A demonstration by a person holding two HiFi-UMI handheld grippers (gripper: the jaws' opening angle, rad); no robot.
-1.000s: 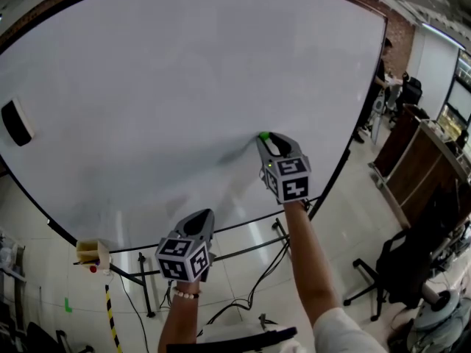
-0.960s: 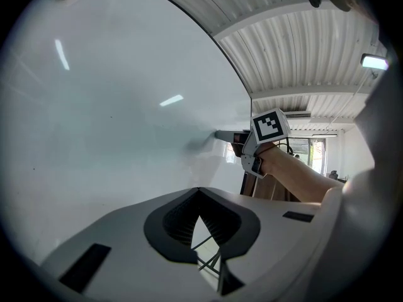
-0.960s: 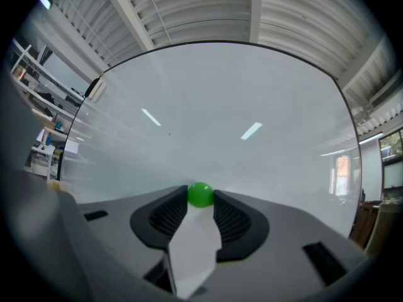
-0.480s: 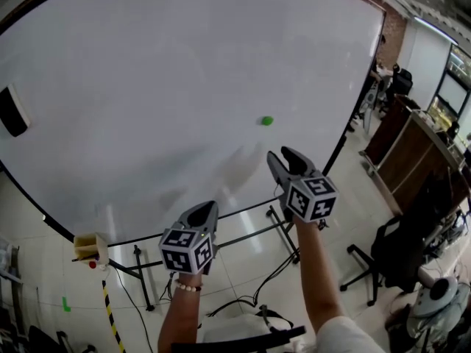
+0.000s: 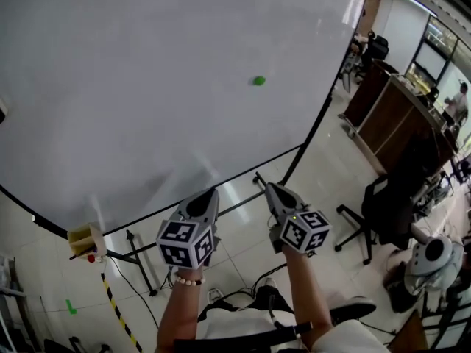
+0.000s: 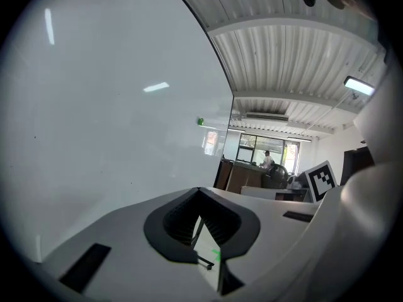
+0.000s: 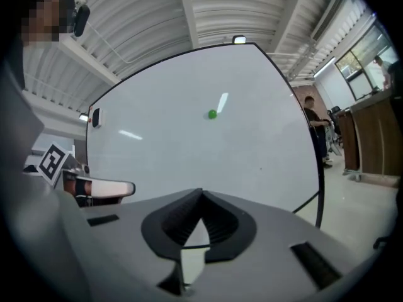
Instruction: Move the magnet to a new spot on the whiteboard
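The small green magnet [image 5: 259,81] sticks to the big whiteboard [image 5: 147,87], right of its middle, with nothing touching it. It also shows as a green dot in the left gripper view [image 6: 200,122] and in the right gripper view [image 7: 212,114]. Both grippers hang side by side below the board's lower edge, well away from the magnet. My right gripper [image 5: 271,190] has just been closing and is shut with nothing between its jaws [image 7: 201,194]. My left gripper [image 5: 208,195] is shut and empty too [image 6: 200,190].
A black eraser [image 7: 95,117] clings to the board's far left. A yellow box [image 5: 82,237] sits at the board's lower left by the stand legs. Wooden counters [image 5: 390,109], an office chair [image 5: 383,212] and people stand to the right. Cables lie on the floor.
The right gripper was at the magnet, then left it on the board and drew back and down, and its jaws have closed. The left gripper sank slightly.
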